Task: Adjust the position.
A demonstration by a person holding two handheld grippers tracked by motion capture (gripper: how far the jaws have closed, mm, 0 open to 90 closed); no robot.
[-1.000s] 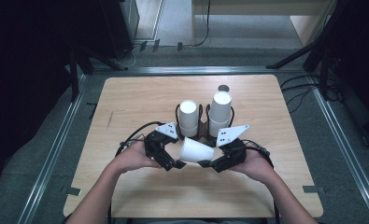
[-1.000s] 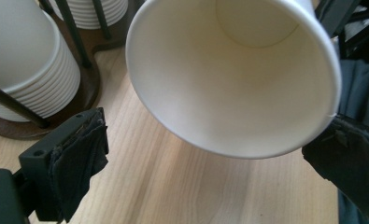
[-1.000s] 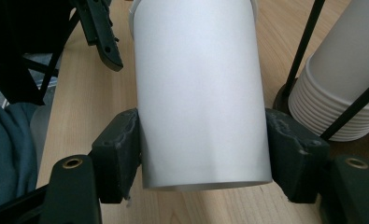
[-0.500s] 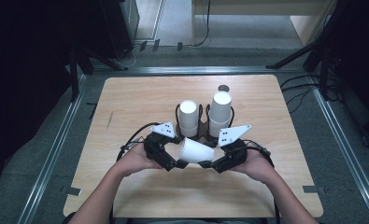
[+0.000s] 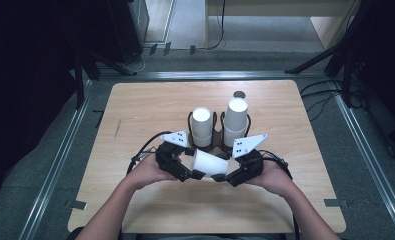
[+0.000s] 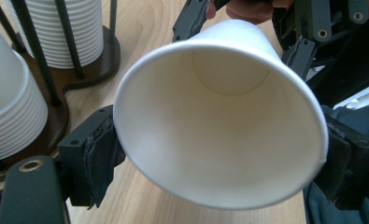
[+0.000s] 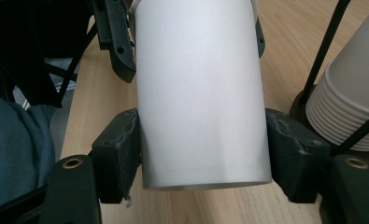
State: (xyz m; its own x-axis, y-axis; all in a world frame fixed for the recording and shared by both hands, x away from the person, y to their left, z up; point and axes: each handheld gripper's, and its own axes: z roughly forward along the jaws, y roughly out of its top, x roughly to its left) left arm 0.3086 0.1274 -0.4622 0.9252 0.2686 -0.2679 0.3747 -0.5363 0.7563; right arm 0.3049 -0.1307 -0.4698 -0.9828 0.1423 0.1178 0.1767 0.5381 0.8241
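Note:
A white paper cup (image 5: 210,164) lies on its side in the air just above the table's near middle, held from both ends. My left gripper (image 5: 191,171) is shut on its rim end; the open mouth (image 6: 219,121) faces that gripper's camera, with a pad (image 6: 98,156) pressed on either side. My right gripper (image 5: 226,176) is shut on the base end, and its pads (image 7: 119,158) press the cup's wall (image 7: 201,93). Behind the grippers stand two stacks of white cups (image 5: 201,125) (image 5: 235,119) in a wire holder.
The holder's dark wooden base (image 6: 86,70) and thin black rods (image 7: 322,51) stand close behind the held cup. A small dark round spot (image 5: 239,94) marks the table behind the stacks. Bare wood (image 5: 145,107) lies left and right of the holder. Metal rails (image 5: 60,160) run along the table's sides.

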